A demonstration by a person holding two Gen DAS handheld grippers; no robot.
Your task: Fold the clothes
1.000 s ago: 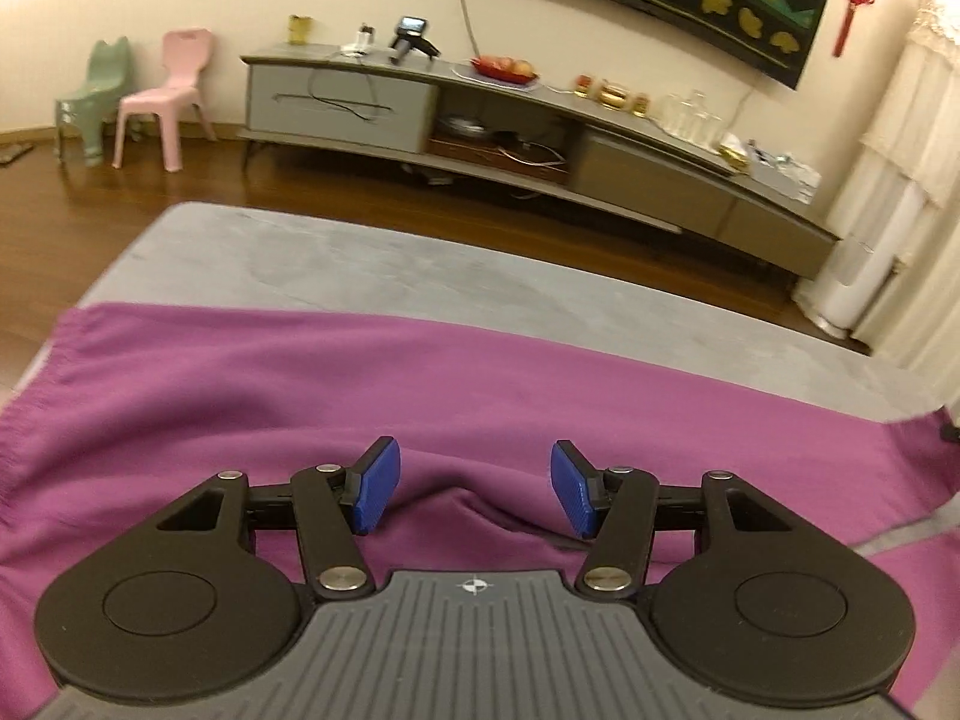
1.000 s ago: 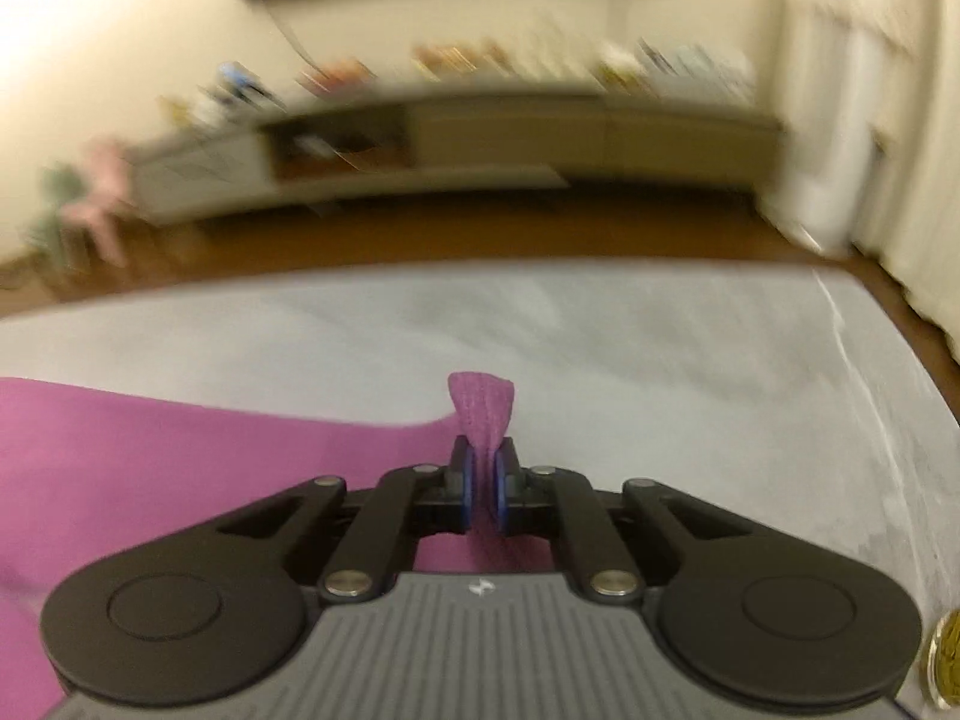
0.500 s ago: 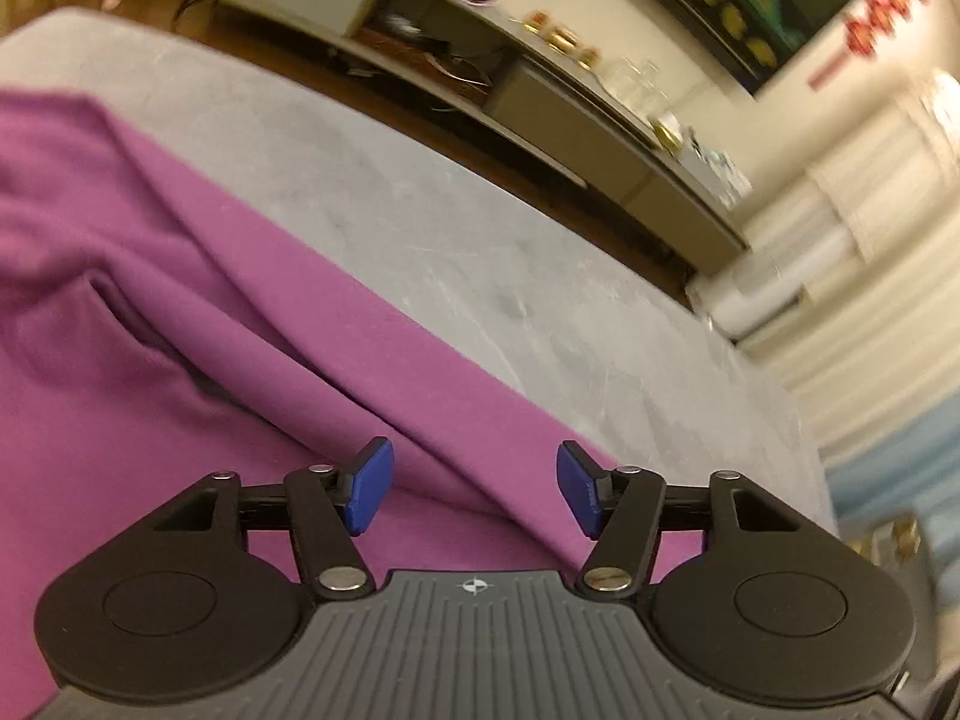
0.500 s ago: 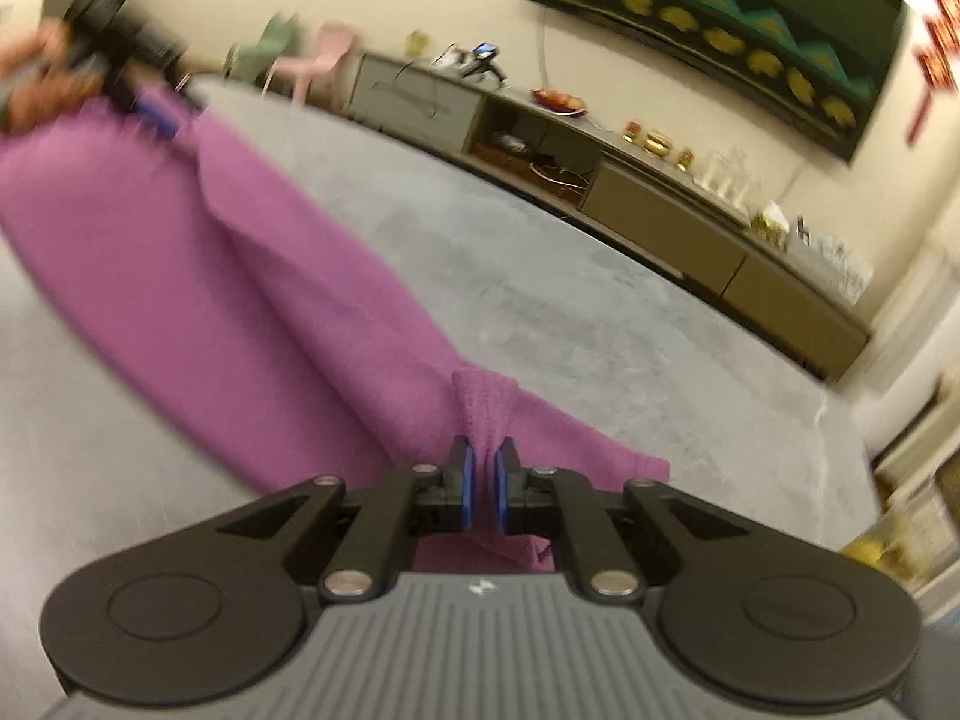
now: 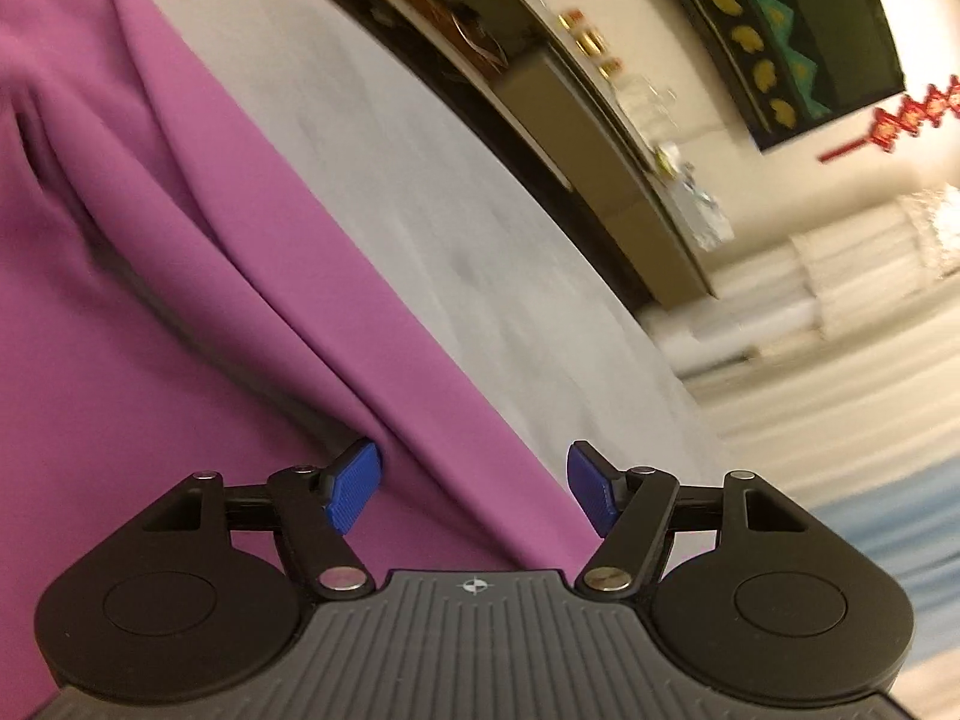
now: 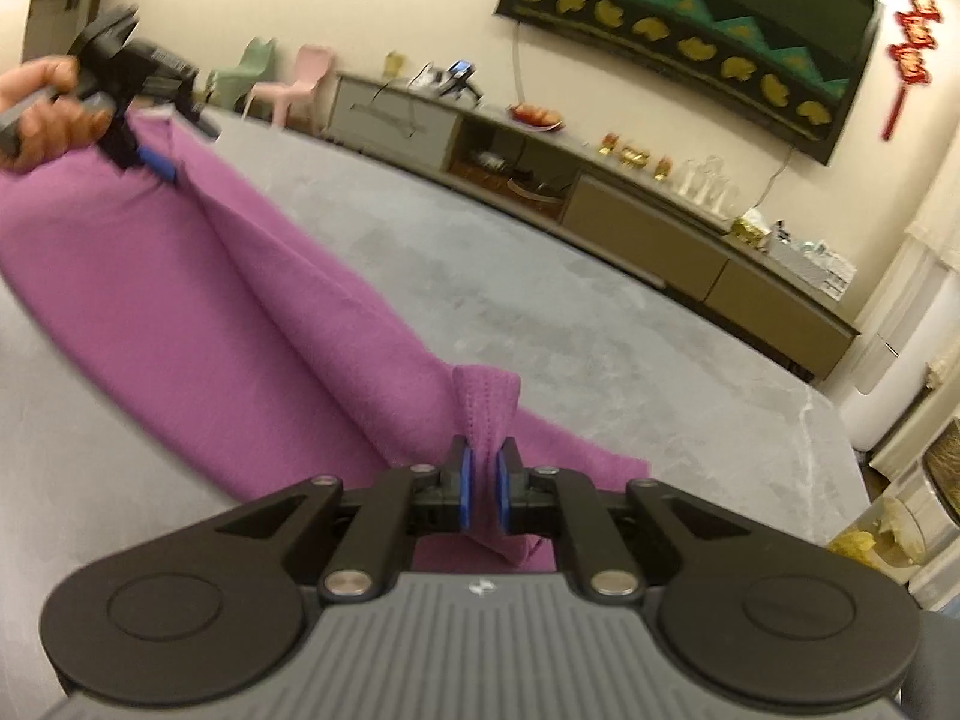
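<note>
A grey cloth-covered surface (image 6: 540, 312) spreads out ahead of both pairs of fingers and fills most of what lies in front of them. Across it lies the purple garment (image 6: 252, 300), bunched lengthwise into a long band with deep folds, running from the right gripper's fingertips away to the far left, where the left gripper (image 6: 157, 167) sits at its other end with a hand (image 6: 42, 111) wrapped round its handle.

Beyond the far edge of the surface, well past the fingers, a long low cabinet (image 6: 600, 204) stands against the wall, with a dark wall hanging (image 6: 690, 24) above it and two small plastic chairs (image 6: 282, 84) at its left end.

The right gripper (image 6: 482, 483) has its blue pads drawn close together, pinching a corner of the garment; a small peak of cloth stands up just beyond the tips and the rest of the corner droops below them.

Seen from its own camera, the left gripper (image 5: 474, 492) has its fingers spread wide, and they have just been opening. A fold of the garment (image 5: 180, 300) passes between them, close against the left pad (image 5: 354, 483), while the right pad (image 5: 591, 495) stands clear of the cloth, over the garment's edge where the grey surface begins.
</note>
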